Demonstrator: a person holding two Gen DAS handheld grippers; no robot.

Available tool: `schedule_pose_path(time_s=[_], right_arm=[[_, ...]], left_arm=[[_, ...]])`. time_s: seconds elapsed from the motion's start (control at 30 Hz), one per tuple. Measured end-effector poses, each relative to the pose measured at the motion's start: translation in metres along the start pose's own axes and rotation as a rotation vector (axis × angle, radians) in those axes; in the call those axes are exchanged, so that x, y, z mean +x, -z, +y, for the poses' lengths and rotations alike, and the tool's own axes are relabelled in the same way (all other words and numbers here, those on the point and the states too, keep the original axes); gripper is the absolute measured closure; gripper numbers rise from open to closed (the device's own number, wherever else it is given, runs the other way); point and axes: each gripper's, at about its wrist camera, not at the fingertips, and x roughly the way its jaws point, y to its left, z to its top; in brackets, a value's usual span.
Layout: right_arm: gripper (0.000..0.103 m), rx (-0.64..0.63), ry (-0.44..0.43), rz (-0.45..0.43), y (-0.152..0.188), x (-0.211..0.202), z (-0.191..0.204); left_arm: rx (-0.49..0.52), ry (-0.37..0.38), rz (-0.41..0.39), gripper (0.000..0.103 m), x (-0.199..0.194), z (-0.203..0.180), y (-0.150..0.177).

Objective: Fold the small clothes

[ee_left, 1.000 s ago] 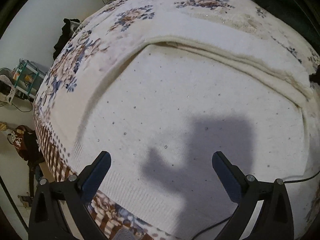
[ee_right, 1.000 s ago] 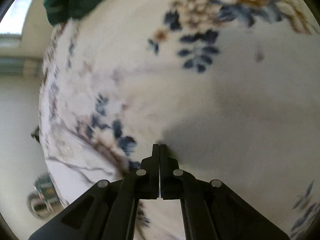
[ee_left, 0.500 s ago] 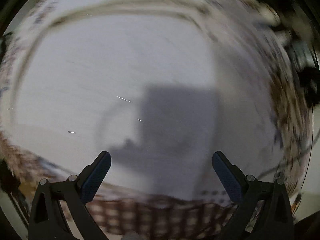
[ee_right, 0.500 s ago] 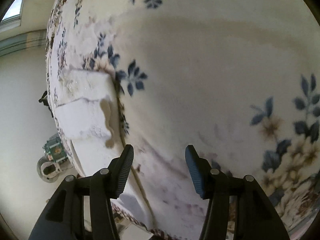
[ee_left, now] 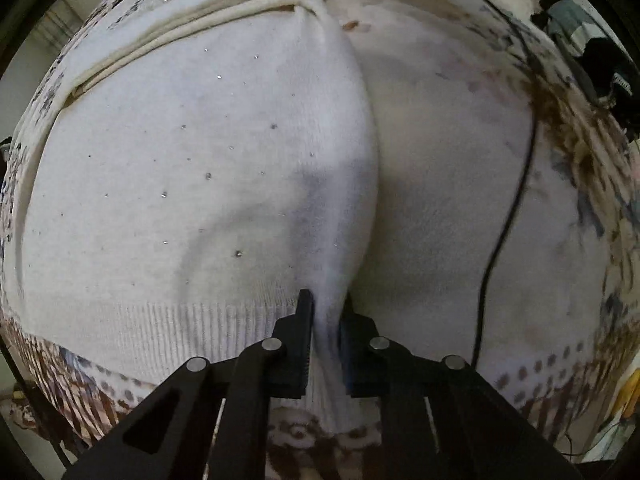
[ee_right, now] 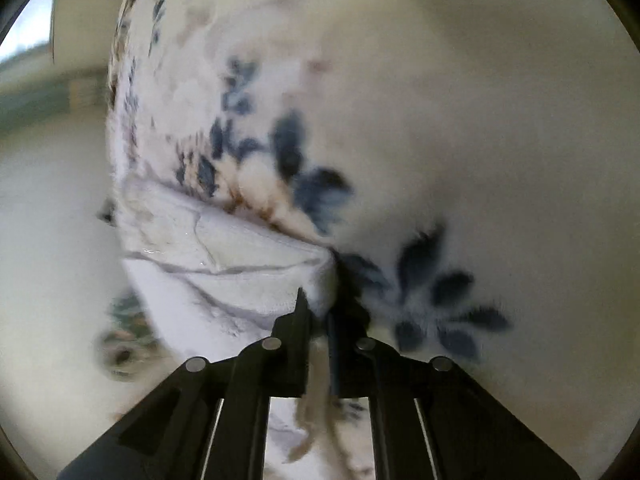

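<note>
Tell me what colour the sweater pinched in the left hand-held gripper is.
White knit sweater with tiny sparkly dots and a ribbed hem, clearest in the left wrist view.

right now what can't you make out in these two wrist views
- Left wrist view: the white sweater hem corner is covered by the left gripper jaws.
- Right wrist view: motion blur smears the floral bedcover; what part of the garment the right gripper pinches is unclear.
- Both views: the person's hands are out of frame.

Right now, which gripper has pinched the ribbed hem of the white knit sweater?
The left gripper: the white knit sweater's ribbed hem is bunched between its closed jaws. The right gripper is clamping a plain folded edge, beside the floral bedspread.
</note>
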Motion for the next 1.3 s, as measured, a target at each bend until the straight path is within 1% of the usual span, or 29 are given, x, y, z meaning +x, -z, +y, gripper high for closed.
schedule_pose_path(time_s=[0.03,0.07,0.1,0.13,0.2,0.23,0.3,0.43,0.47,0.53,0.6,0.67,0.73,0.77,0.83,0.87,0.93,1.03,1.1,1.2,1.27,1.3], right_arm=[[0.098,-0.022,0.045,-0.034,-0.003,-0.010,0.003],[0.098,0.018,0.056,-0.052,-0.007,-0.015,-0.004],[0.098,0.078,0.021,-0.013,-0.011,-0.013,-0.014],[0.098,0.089,0.030,-0.010,-0.010,-0.011,-0.016],[0.098,0.037,0.061,0.012,-0.007,-0.005,-0.002],[0.098,0.016,0.087,0.011,-0.005,-0.006,0.005],[0.097,-0.008,0.093,0.020,-0.002,-0.011,0.019],[0.097,-0.061,0.114,0.021,0.000,-0.041,0.055],[0.097,-0.093,0.117,0.019,0.002,-0.049,0.073],[0.097,-0.116,0.130,0.008,0.007,-0.062,0.100],[0.097,-0.145,0.129,0.002,0.012,-0.068,0.144],[0.097,-0.182,0.144,-0.006,0.016,-0.067,0.194],[0.097,-0.214,0.153,-0.020,0.021,-0.062,0.243],[0.097,-0.233,0.166,-0.028,0.024,-0.054,0.275],[0.097,-0.253,0.185,-0.030,0.027,-0.031,0.323],[0.097,-0.277,0.212,-0.030,0.029,-0.014,0.358],[0.097,-0.308,0.252,-0.023,0.029,0.015,0.399],[0.097,-0.366,0.350,-0.001,0.025,0.087,0.467],[0.097,-0.390,0.407,0.009,0.023,0.130,0.490],[0.097,-0.403,0.497,0.029,0.019,0.192,0.514],[0.097,-0.394,0.536,0.039,0.015,0.221,0.519],[0.097,-0.389,0.559,0.042,0.014,0.236,0.521]], left_arm=[[-0.001,0.009,-0.004,0.093,-0.002,0.000,0.000],[-0.001,0.011,-0.005,0.094,-0.002,0.001,0.000],[-0.004,0.013,-0.004,0.094,-0.001,0.001,0.001],[-0.007,0.019,-0.001,0.094,-0.001,0.005,0.003],[-0.017,0.034,-0.003,0.097,-0.003,0.011,0.005],[-0.035,0.054,-0.010,0.097,-0.003,0.021,0.004],[-0.094,0.098,-0.036,0.098,-0.020,0.051,0.008],[-0.252,0.172,-0.112,0.098,-0.069,0.106,0.014],[-0.299,0.183,-0.139,0.098,-0.086,0.128,0.017],[-0.365,0.200,-0.176,0.098,-0.104,0.162,0.023],[-0.436,0.214,-0.211,0.098,-0.124,0.202,0.026],[-0.498,0.236,-0.233,0.098,-0.134,0.239,0.030],[-0.536,0.244,-0.244,0.098,-0.134,0.266,0.035],[-0.555,0.240,-0.251,0.098,-0.133,0.286,0.039],[-0.594,0.246,-0.250,0.098,-0.129,0.321,0.047],[-0.630,0.258,-0.247,0.098,-0.122,0.343,0.054],[-0.689,0.299,-0.228,0.098,-0.102,0.381,0.065],[-0.750,0.330,-0.211,0.098,-0.076,0.424,0.082],[-0.799,0.358,-0.198,0.098,-0.055,0.450,0.090],[-0.839,0.401,-0.175,0.099,-0.028,0.480,0.099],[-0.862,0.435,-0.153,0.099,-0.009,0.499,0.105],[-0.868,0.443,-0.150,0.099,-0.007,0.501,0.108]])
